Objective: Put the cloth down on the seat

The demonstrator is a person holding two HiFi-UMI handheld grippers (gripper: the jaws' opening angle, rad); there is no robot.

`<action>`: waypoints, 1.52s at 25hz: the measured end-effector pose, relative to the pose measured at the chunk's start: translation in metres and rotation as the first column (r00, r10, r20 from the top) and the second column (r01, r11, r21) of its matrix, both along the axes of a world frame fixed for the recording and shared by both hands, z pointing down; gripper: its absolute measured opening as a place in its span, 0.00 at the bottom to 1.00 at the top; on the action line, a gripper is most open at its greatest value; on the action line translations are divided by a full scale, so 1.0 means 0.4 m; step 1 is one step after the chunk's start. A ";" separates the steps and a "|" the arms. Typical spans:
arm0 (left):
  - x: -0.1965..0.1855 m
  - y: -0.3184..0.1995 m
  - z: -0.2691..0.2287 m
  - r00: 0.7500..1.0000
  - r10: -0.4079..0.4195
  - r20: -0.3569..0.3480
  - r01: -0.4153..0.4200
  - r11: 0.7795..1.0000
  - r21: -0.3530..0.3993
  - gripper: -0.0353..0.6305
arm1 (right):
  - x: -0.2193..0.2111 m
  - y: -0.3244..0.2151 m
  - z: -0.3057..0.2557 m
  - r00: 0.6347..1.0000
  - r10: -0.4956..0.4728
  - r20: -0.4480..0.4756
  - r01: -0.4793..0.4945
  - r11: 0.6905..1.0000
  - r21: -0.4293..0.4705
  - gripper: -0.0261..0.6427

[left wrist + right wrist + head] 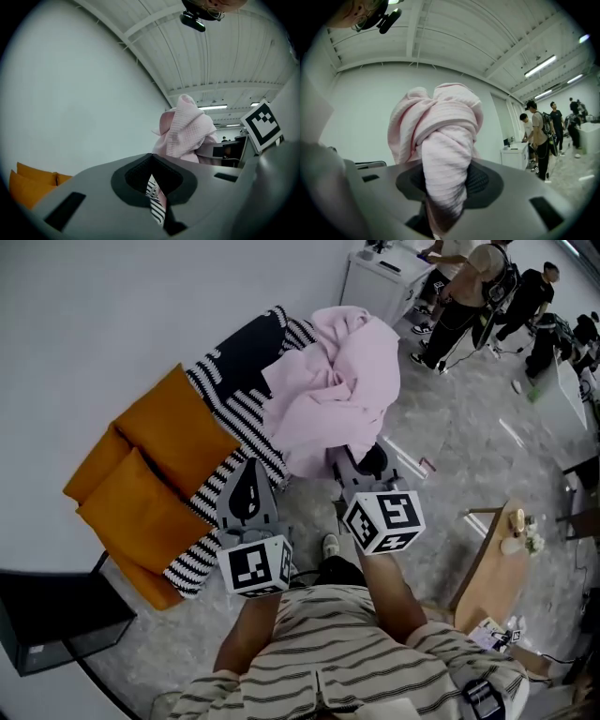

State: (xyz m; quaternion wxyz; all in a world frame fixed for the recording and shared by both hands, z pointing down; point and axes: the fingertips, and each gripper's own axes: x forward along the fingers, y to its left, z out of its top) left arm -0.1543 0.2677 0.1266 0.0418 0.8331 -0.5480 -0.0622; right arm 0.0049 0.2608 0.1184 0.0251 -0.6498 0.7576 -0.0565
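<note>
- What is the biggest thing here?
- The grey floor (pixel 450 446), with a white wall (pixel 112 306) beside it.
- And the seat?
- The seat (pixel 159 442) is low and orange, with fat cushions. It sits against the wall. A striped blanket (pixel 234 413), black and white, lies over one end of it.
- Where is the cloth?
- The cloth (pixel 333 390) is pink and all bunched up. It is up in the air, over the far end of the striped blanket. I can't tell if it touches the blanket.
- Who holds it?
- The right gripper (pixel 443 187). Its jaws pinch a thick roll of the cloth, and the rest puffs out above them.
- And the other gripper?
- The left gripper (pixel 152 161) is just beside it, over the edge of the striped blanket. Its jaws are pressed together at the tips and pinch nothing. Stripes and a bit of pink show through the slit lower down.
- Anything else?
- A white cabinet (pixel 380 277) stands far back, with some people (pixel 469 296) near it. A small wooden table (pixel 487 577) is on the right.
</note>
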 end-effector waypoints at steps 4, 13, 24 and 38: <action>0.012 -0.062 0.017 1.000 -0.007 0.005 0.007 1.000 -0.010 0.06 | 0.012 -0.068 0.025 1.000 -0.015 0.017 0.015 1.000 -0.021 0.28; 0.104 -0.251 0.032 0.995 -0.074 0.060 0.072 0.997 0.023 0.06 | 0.103 -0.287 0.086 0.997 -0.068 0.044 0.069 0.997 -0.021 0.28; 0.200 -0.520 0.099 0.987 -0.122 0.103 0.125 0.992 -0.023 0.06 | 0.167 -0.556 0.147 0.989 -0.145 0.030 0.147 0.987 -0.062 0.28; 0.312 -0.718 0.165 0.974 -0.187 0.130 0.200 0.975 -0.098 0.06 | 0.243 -0.772 0.208 0.959 -0.265 0.103 0.276 0.954 -0.115 0.28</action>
